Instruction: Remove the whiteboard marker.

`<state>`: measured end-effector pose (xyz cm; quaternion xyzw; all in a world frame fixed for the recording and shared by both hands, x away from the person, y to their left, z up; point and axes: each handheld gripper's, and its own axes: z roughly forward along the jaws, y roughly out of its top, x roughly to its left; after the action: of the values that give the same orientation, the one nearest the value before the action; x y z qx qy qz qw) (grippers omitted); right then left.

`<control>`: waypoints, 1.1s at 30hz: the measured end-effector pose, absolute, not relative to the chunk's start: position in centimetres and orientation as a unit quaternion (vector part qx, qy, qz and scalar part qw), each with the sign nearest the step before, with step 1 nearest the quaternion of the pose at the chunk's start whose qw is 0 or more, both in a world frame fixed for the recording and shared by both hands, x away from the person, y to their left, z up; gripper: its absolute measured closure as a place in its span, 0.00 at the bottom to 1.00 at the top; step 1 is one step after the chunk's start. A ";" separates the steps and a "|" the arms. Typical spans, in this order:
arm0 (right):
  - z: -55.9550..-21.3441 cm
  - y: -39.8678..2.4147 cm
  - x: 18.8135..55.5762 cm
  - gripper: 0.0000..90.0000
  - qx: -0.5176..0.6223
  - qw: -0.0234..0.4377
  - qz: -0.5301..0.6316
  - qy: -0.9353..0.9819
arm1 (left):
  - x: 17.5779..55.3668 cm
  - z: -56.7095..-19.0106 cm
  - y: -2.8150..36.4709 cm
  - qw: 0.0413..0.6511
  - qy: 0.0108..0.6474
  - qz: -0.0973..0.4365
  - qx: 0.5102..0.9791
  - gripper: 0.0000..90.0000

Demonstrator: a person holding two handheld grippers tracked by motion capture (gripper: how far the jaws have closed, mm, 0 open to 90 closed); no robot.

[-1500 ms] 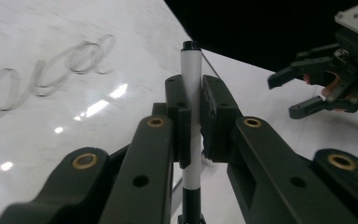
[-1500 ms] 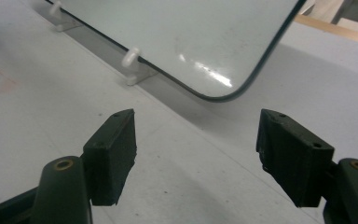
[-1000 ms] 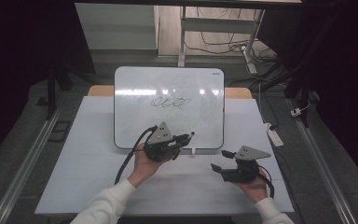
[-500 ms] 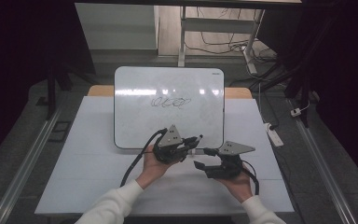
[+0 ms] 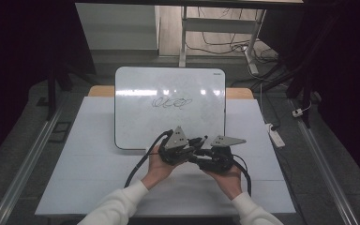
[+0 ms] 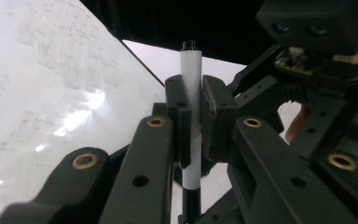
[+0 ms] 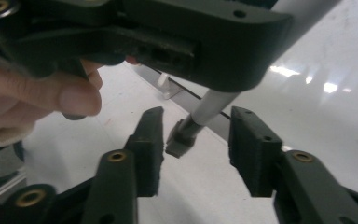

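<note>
A glossy whiteboard (image 5: pixel 168 101), a smooth white plastic marker (image 6: pixel 191 70), and matt black grippers.

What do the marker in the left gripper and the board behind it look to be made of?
The marker looks like smooth matte white plastic with a black end: an even, dull barrel. The whiteboard seems a glossy coated panel, since it throws bright glare spots and carries faint wiped ink; what lies under the coating can't be told.
</note>
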<state>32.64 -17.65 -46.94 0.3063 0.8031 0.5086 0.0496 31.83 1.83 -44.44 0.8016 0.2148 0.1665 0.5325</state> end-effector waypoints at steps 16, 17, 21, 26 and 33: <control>-47.4 -17.7 33.5 0.86 0.336 0.016 0.493 0.802 | 31.2 -44.4 0.8 0.523 0.205 0.177 0.808 0.90; -47.5 -17.7 33.5 0.86 0.339 0.013 0.492 0.802 | 31.2 -44.4 0.8 0.523 0.205 0.175 0.808 0.89; -47.5 -17.8 33.5 0.87 0.336 0.020 0.490 0.804 | 31.2 -44.3 0.9 0.529 0.206 0.169 0.806 0.88; -47.4 -18.0 33.4 0.87 0.330 0.036 0.490 0.806 | 31.5 -43.8 2.5 0.542 0.227 0.155 0.794 0.66; -47.2 -19.0 33.8 0.87 0.324 0.057 0.506 0.797 | 31.3 -43.9 7.9 0.525 0.283 0.146 0.789 0.48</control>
<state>33.75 -19.02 -47.23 0.3244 0.7969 0.5064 0.0566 31.34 7.89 -43.85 0.7890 0.2831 0.1460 0.5253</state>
